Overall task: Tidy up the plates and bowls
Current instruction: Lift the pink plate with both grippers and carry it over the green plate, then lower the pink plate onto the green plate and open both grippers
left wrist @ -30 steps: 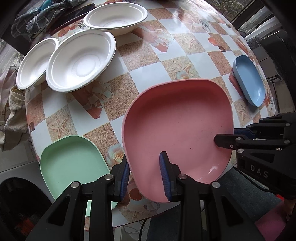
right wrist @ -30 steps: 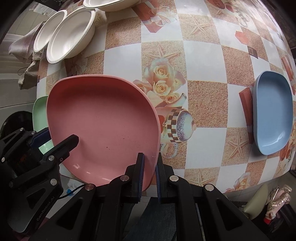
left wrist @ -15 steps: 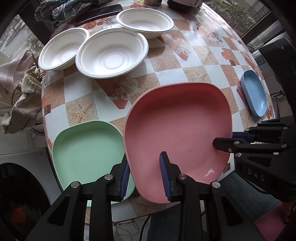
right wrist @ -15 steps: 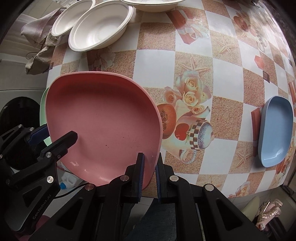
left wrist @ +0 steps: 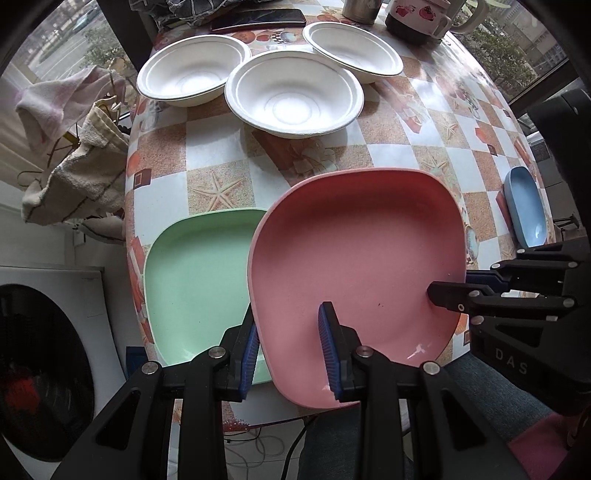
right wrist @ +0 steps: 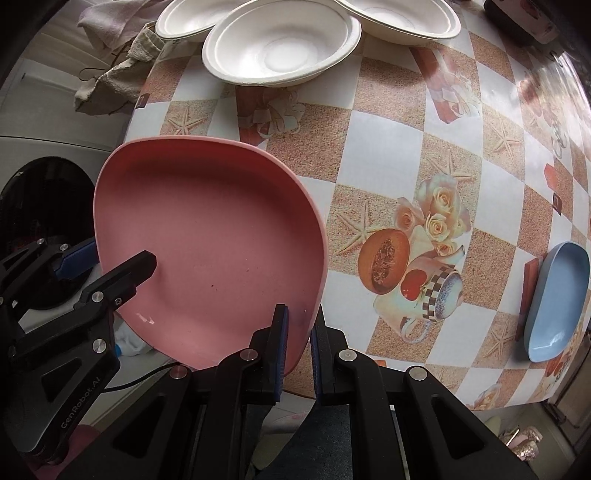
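Observation:
A pink plate [left wrist: 354, 254] is held tilted above the table, partly over a green plate [left wrist: 195, 284] at the table's near left edge. My left gripper [left wrist: 288, 343] straddles the pink plate's near left rim, jaws apart with a gap. My right gripper [right wrist: 298, 332] is shut on the pink plate's [right wrist: 207, 236] right rim; it also shows in the left wrist view [left wrist: 480, 288]. Three white bowls [left wrist: 293, 98] sit at the far side. A blue plate [right wrist: 554, 299] lies at the right edge.
The round table [right wrist: 388, 122] has a checkered floral cover. Towels [left wrist: 74, 173] hang off its left side. A phone [left wrist: 258, 16] and mugs [left wrist: 417, 14] stand at the far edge. A washing machine [left wrist: 40, 350] stands low on the left.
The pink plate has been lifted and carried left, so it now overlaps the green plate's right side. Both grippers rose with it; more of the far table shows.

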Tool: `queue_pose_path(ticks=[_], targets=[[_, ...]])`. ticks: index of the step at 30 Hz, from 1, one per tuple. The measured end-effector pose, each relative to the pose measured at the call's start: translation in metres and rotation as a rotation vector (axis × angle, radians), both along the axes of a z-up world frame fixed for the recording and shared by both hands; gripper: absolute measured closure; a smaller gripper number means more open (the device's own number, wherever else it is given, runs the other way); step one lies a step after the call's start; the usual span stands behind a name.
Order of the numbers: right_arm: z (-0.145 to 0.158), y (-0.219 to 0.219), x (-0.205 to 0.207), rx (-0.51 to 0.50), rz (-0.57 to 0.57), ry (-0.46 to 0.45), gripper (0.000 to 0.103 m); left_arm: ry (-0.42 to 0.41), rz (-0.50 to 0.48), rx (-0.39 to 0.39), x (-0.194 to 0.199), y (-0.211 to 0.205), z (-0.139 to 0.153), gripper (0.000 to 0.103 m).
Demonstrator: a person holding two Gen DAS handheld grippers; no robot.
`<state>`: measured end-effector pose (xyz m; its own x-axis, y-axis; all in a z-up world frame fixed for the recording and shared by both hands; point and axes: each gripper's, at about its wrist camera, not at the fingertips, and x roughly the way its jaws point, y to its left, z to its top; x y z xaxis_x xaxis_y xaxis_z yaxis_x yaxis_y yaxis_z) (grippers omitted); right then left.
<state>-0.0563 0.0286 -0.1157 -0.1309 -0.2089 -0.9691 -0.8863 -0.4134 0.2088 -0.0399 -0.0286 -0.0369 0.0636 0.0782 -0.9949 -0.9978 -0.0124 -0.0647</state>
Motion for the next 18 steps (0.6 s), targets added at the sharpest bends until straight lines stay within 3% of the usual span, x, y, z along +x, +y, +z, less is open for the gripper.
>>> queue_pose_path(ticks=[16, 18], targets=[[-0.004, -0.006, -0.046, -0.068, 0.082, 0.06, 0.089, 0.073, 0.152, -0.03, -0.072, -0.01, -0.013, 0.069], [-0.016, -0.004, -0.053, -0.086, 0.075, 0.061, 0.089, 0.075, 0.165, -0.043, -0.078, -0.011, -0.018, 0.069]])
